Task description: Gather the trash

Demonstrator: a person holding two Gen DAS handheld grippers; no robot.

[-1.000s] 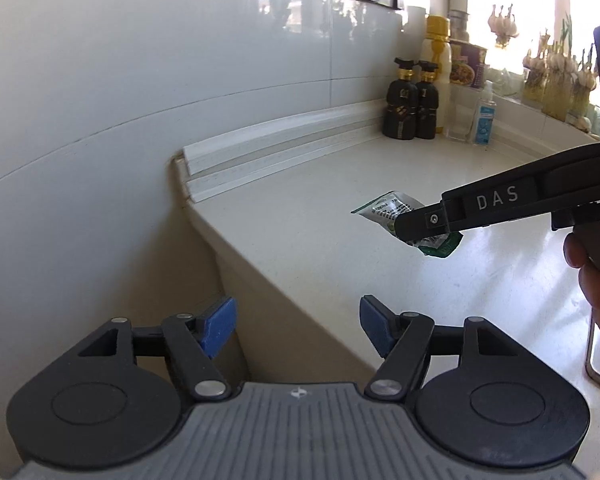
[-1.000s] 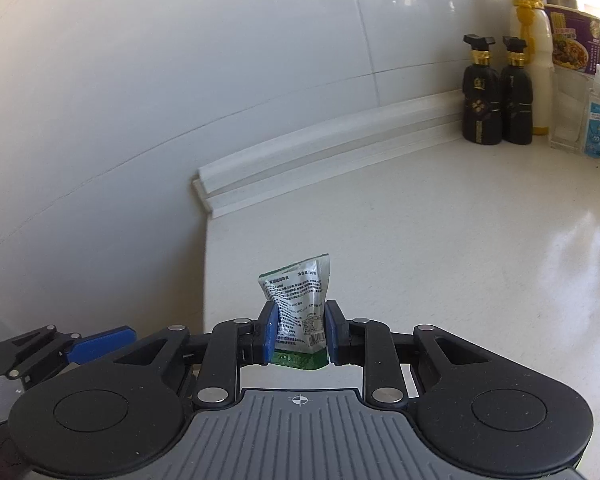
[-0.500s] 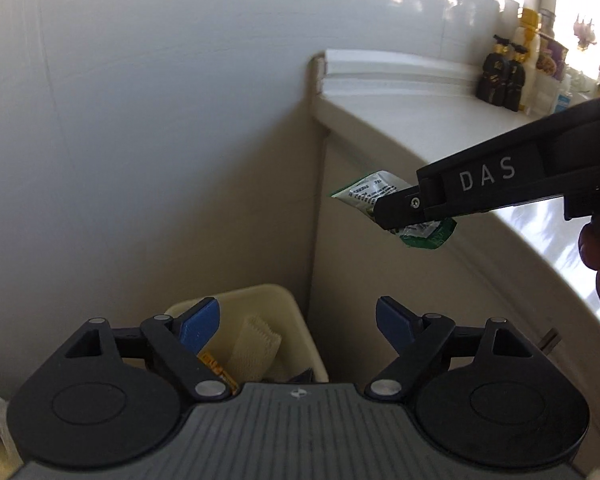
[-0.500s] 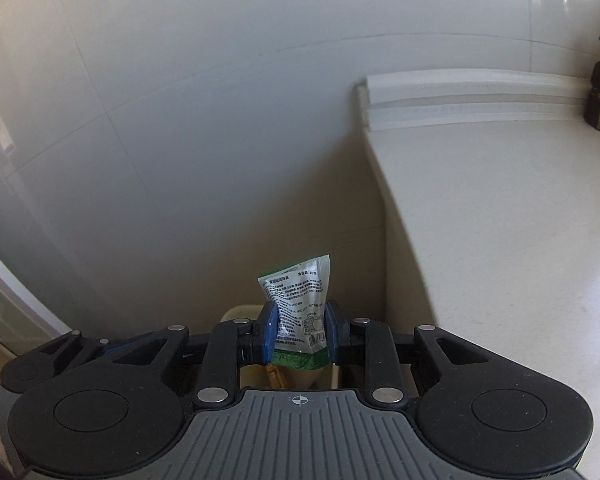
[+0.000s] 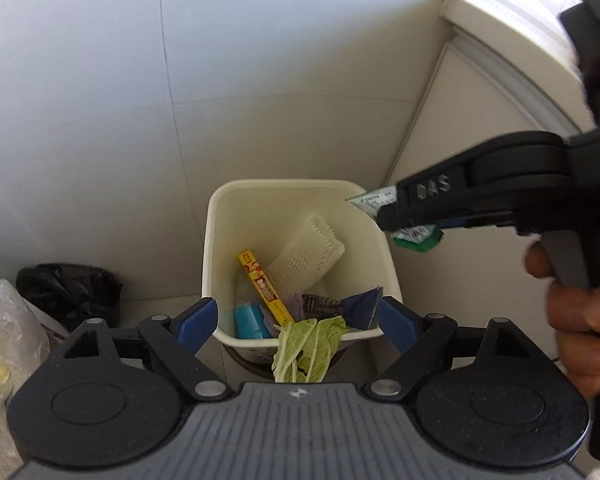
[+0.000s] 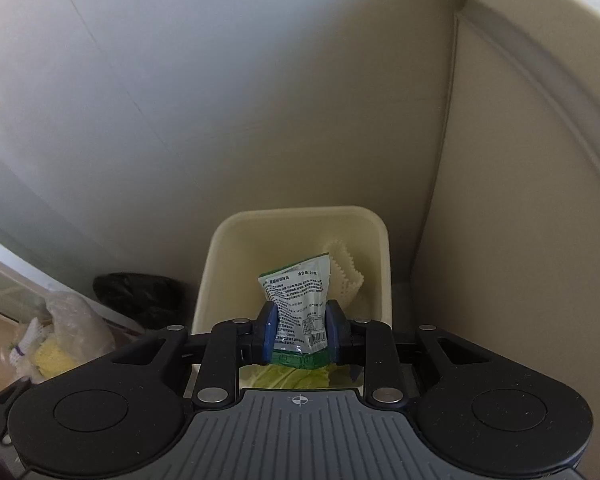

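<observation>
My right gripper is shut on a green and white sachet and holds it upright over the cream trash bin. In the left wrist view the right gripper comes in from the right with the sachet above the bin's right rim. My left gripper is open and empty, over the bin's near edge. The bin holds a white foam net, a yellow packet, a blue item and a green leaf.
A black bag and a clear plastic bag lie on the floor left of the bin. The counter's side panel stands right of the bin. A grey wall is behind it.
Both grippers have swung from the countertop down to the left, over the trash bin. The right gripper still holds the sachet. The left stays open.
</observation>
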